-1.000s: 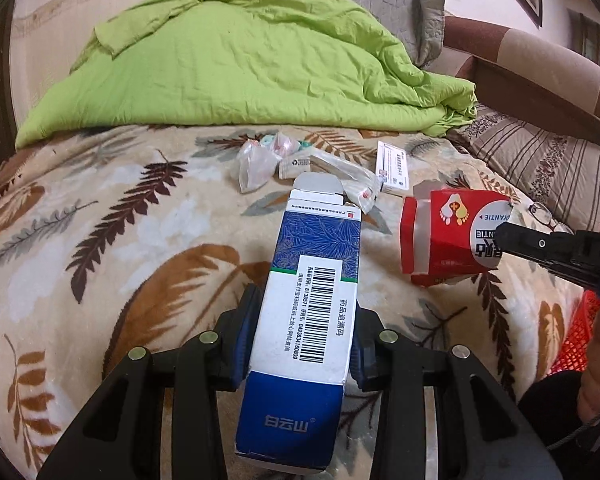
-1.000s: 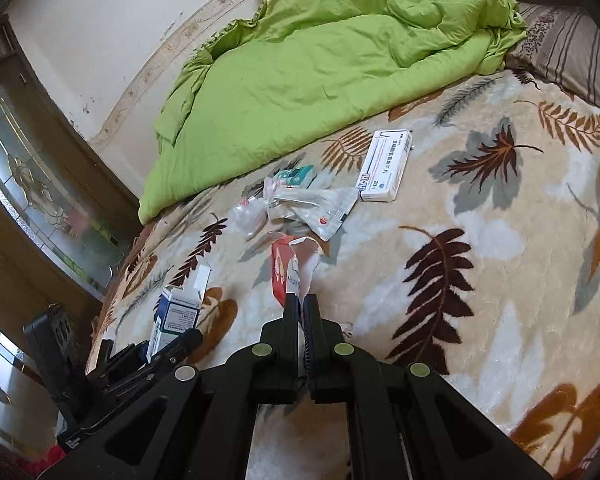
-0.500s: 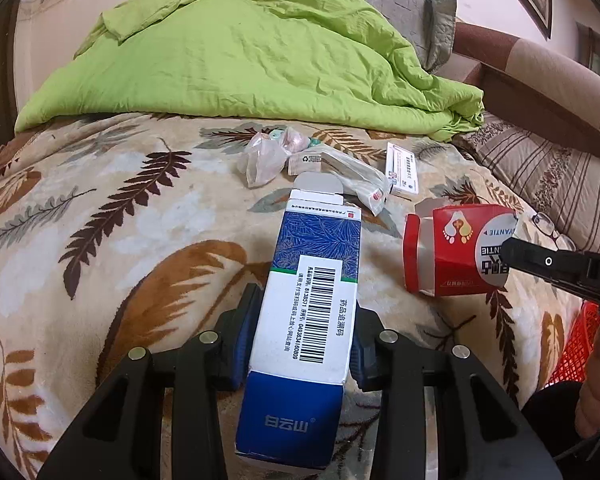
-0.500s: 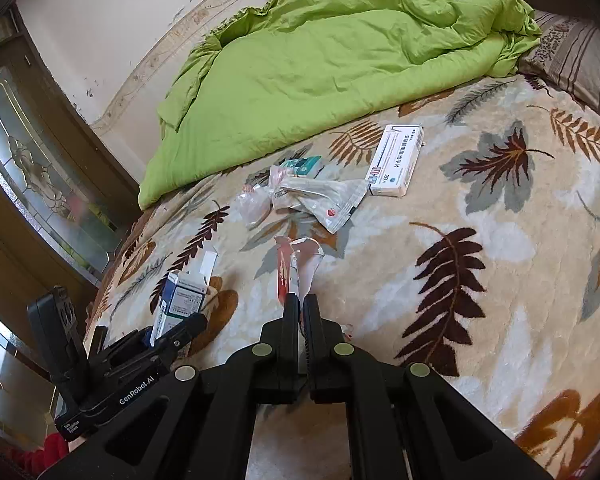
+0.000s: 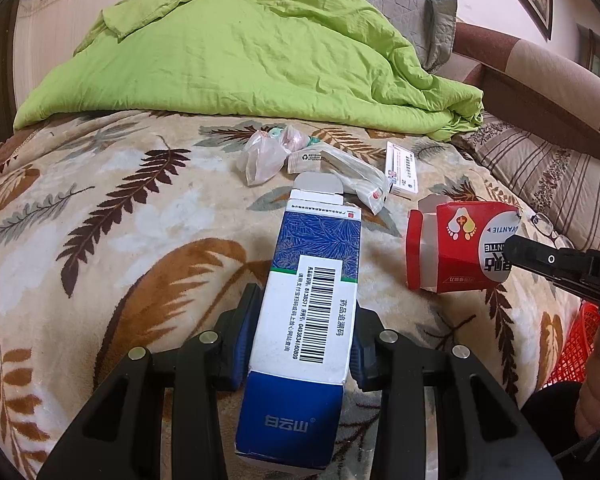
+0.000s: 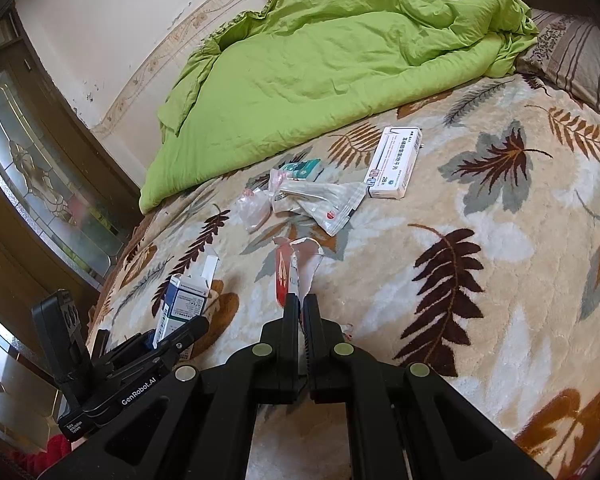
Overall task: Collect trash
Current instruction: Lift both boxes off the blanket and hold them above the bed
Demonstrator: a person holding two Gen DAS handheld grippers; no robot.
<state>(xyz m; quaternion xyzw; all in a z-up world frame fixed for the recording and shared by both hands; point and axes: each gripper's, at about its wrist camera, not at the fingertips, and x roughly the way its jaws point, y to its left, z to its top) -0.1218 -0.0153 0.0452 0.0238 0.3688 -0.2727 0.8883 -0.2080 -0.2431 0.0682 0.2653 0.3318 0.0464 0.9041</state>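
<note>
Clamping the blue-and-white carton [image 5: 312, 300], the left gripper [image 5: 304, 336] fingers had risen with the right gripper [image 6: 301, 308], pinched on the flattened red box [image 5: 456, 252], so both were collected, while only the left view showed the red basket [image 5: 576, 348] at 3 o'clock beyond the bed [image 6: 500, 280].

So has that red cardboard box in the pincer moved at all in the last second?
Yes. The red cardboard box, clamped in the right gripper, has drawn back from the white medicine box, which now lies farther beyond it.
</note>
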